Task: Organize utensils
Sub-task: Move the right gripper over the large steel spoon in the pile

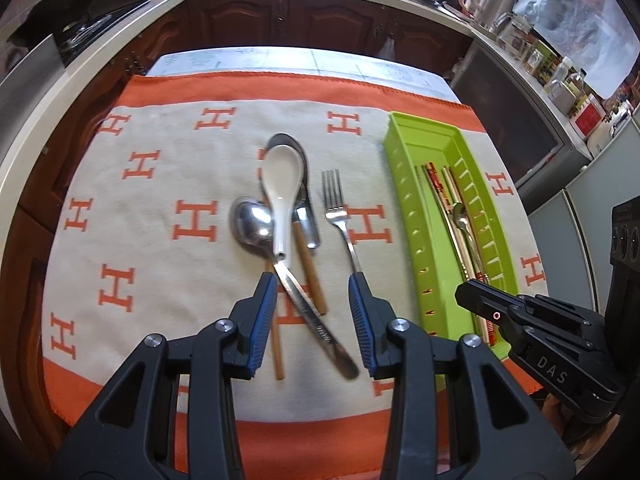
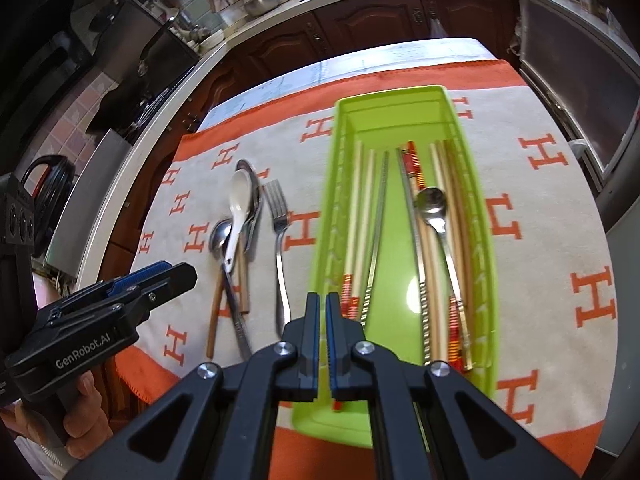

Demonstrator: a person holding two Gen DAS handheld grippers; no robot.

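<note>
On the cloth lie a white ceramic spoon (image 1: 282, 184), a steel spoon (image 1: 252, 224) crossing under it, a second steel spoon (image 1: 308, 224), brown chopsticks (image 1: 314, 280) and a fork (image 1: 336, 208). My left gripper (image 1: 312, 278) hovers open above the spoon handle and chopsticks, holding nothing. To the right, the green tray (image 1: 404, 184) holds several chopsticks and a small steel spoon (image 1: 460, 214). My right gripper (image 2: 323, 298) is shut and empty over the near end of the green tray (image 2: 400, 94), which holds chopsticks (image 2: 362, 208) and the small spoon (image 2: 432, 200). The right gripper (image 1: 466, 298) also shows at that tray end.
An orange and cream cloth (image 1: 160, 240) with H marks covers the table. A kitchen counter (image 1: 120, 28) with dark wood cabinets curves behind it. Jars and kettles (image 1: 540, 56) crowd the back right. A hand (image 2: 84, 412) holds the left gripper (image 2: 176, 272).
</note>
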